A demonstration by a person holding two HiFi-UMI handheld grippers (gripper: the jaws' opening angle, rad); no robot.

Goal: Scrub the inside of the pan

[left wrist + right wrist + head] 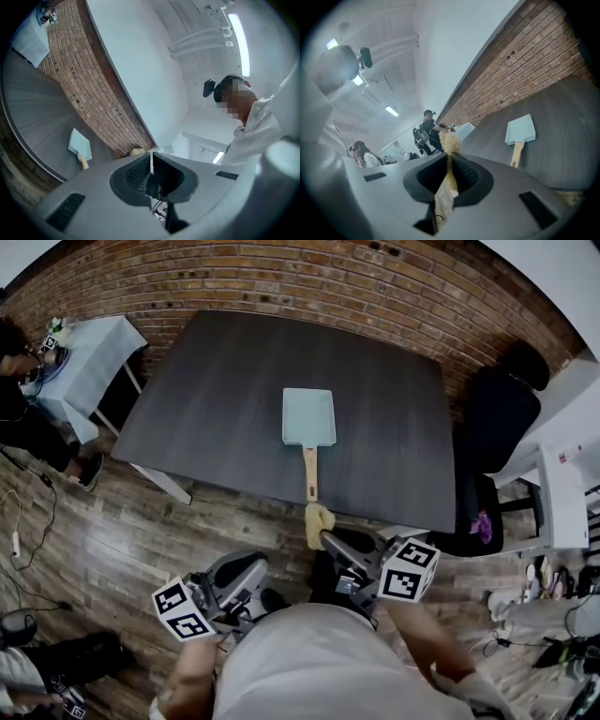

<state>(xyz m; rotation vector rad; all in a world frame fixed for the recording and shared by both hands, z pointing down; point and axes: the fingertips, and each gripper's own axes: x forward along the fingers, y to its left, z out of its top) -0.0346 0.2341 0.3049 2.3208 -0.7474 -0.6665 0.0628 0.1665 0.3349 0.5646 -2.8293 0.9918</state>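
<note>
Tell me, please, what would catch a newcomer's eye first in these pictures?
A pale blue pan with a wooden handle lies alone in the middle of the dark table. By the table's near edge the right claw is shut on a yellow scrubber; the left claw, to its left, is shut and empty.
</note>
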